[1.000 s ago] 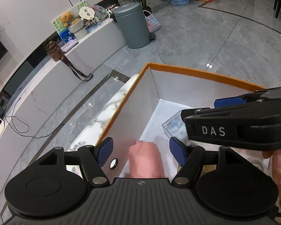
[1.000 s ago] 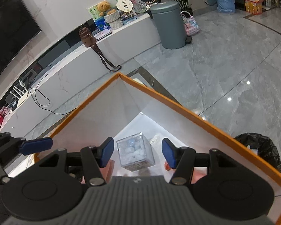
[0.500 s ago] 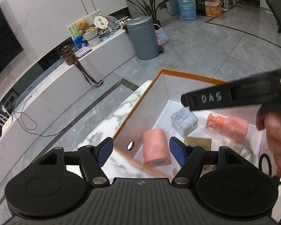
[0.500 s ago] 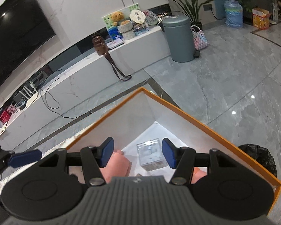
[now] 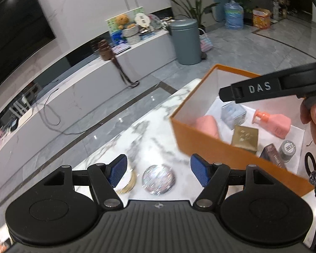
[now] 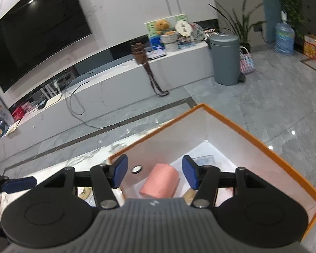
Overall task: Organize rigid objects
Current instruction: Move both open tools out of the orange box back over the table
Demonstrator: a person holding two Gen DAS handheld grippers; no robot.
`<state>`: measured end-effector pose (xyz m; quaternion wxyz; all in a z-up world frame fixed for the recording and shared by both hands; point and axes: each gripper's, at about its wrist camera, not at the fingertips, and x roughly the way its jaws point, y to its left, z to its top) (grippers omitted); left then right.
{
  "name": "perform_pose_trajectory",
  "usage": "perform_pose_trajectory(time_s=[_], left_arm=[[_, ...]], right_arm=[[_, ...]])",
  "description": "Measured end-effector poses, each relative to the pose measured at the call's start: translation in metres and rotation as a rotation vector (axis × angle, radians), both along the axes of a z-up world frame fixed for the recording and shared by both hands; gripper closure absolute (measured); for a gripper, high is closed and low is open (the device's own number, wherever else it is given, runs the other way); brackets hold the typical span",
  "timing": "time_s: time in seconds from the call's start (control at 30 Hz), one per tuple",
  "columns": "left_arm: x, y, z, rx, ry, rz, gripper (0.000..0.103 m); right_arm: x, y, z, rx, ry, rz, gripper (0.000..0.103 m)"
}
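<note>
An orange box [image 5: 202, 139] with a white inside stands on the marble table [image 5: 149, 130]. It holds a pink cylinder [image 5: 206, 124], a clear cube [image 5: 233, 113], a pink pump bottle [image 5: 273, 123], a gold box [image 5: 245, 137], a dark box [image 5: 270, 155] and a grey-capped jar [image 5: 286, 148]. My left gripper [image 5: 158, 169] is open and empty, above a round glittery compact [image 5: 158, 179] and a gold ring-shaped item [image 5: 128, 184] on the table. My right gripper [image 6: 155, 171] is open and empty above the box [image 6: 284, 168], over the pink cylinder [image 6: 161, 181].
The right gripper's black body [image 5: 269, 87] and the hand holding it hang over the box in the left wrist view. A black hair tie [image 5: 310, 163] lies at the box's right end. Beyond the table are grey floor, a white TV bench [image 6: 115, 84] and a grey bin [image 6: 225, 59].
Both grippers have pulled back and up out of the box. The left one has moved left, over the table with the compact. The pink cylinder and clear cube stay in the box.
</note>
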<state>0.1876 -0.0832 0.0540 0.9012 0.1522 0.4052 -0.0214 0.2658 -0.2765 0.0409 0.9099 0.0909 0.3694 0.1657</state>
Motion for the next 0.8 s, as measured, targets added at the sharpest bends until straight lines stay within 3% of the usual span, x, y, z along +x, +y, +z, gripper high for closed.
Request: perform_pose_trajectory(time_s=[0.3,0.8], left_arm=[[-0.043,0.055,-0.014,-0.065,-0.008,0.112,0.022],[-0.080,0.108,-0.056,-0.148,0.013,0.194,0.021]], right_arm=[[-0.036,0.046,0.005,-0.087,-0.087,0.130,0.045],[-0.061,0.086,-0.023,-0.197,-0.077,0.274,0.045]])
